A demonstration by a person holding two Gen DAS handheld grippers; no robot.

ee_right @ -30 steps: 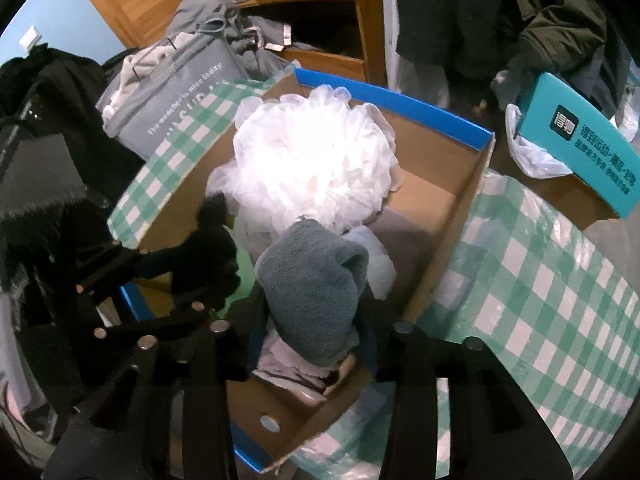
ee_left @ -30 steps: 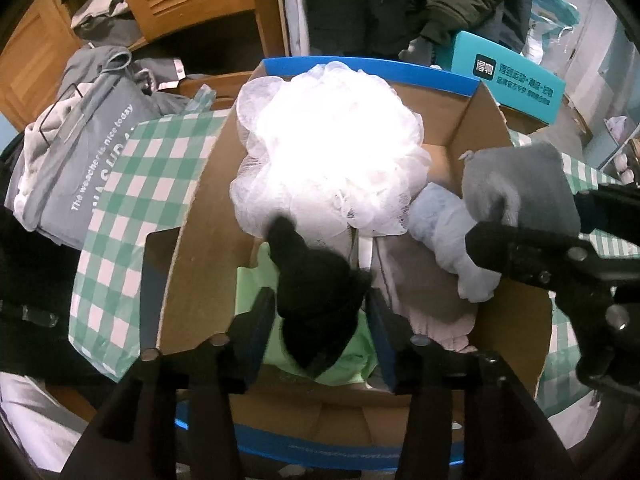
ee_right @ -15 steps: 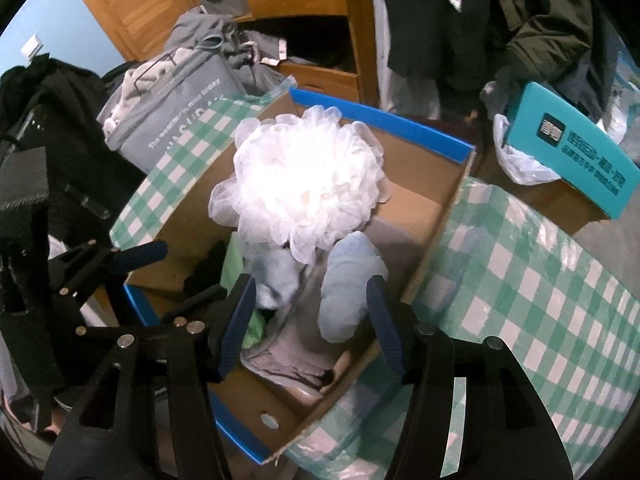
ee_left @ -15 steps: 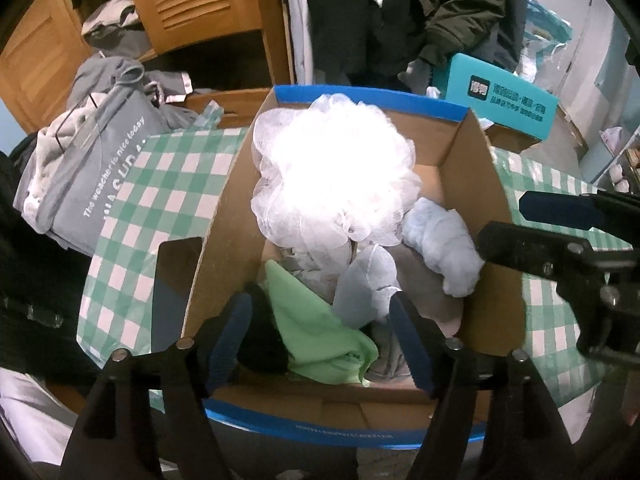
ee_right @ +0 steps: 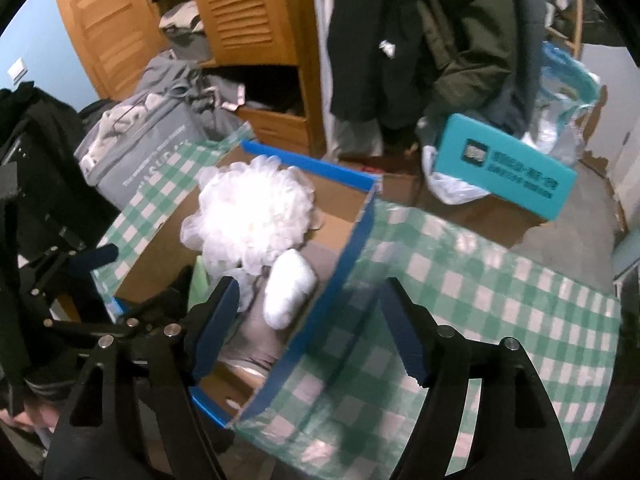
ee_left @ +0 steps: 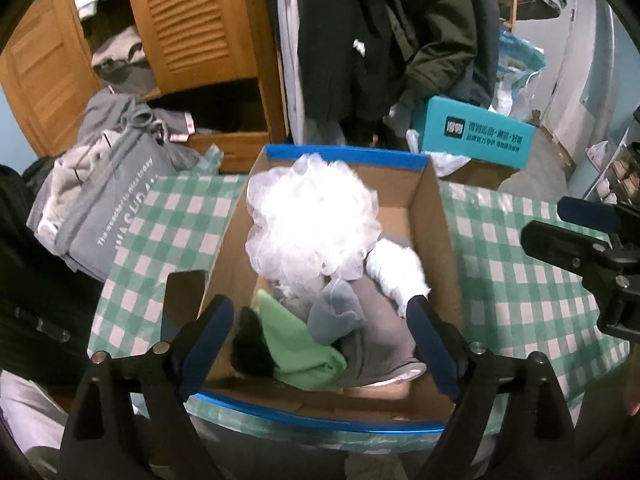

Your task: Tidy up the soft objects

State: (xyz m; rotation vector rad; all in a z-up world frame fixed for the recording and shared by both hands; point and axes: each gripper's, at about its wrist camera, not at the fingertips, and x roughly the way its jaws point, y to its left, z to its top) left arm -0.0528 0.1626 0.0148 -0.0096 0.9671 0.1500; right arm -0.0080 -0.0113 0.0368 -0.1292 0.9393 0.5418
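A cardboard box with blue-edged flaps [ee_left: 436, 216] stands on a green-checked tablecloth [ee_left: 520, 280]. In it lie a white mesh puff [ee_left: 312, 216], a white rolled sock [ee_left: 396, 272], a grey soft piece [ee_left: 336, 316], a green cloth [ee_left: 300, 344], a black soft piece [ee_left: 250, 344] and a taupe cloth [ee_left: 380, 344]. My left gripper [ee_left: 320, 306] hangs above the box's near end, its jaws opening, with nothing between the pads. My right gripper [ee_right: 310, 285] hovers over the box's right wall [ee_right: 352, 248], its jaws also opening and empty. The puff [ee_right: 248, 208] and the sock [ee_right: 290, 288] show there too.
A grey tote bag with clothes [ee_left: 100, 216] sits off the table's far left corner. A teal carton [ee_left: 480, 136] stands behind the box on the right. A wooden louvred wardrobe [ee_left: 192, 32] and hanging dark coats [ee_left: 380, 40] fill the back.
The left gripper let go of the black piece and the right let go of the grey piece; both now lie in the box. Both grippers rose and their jaws spread wide.
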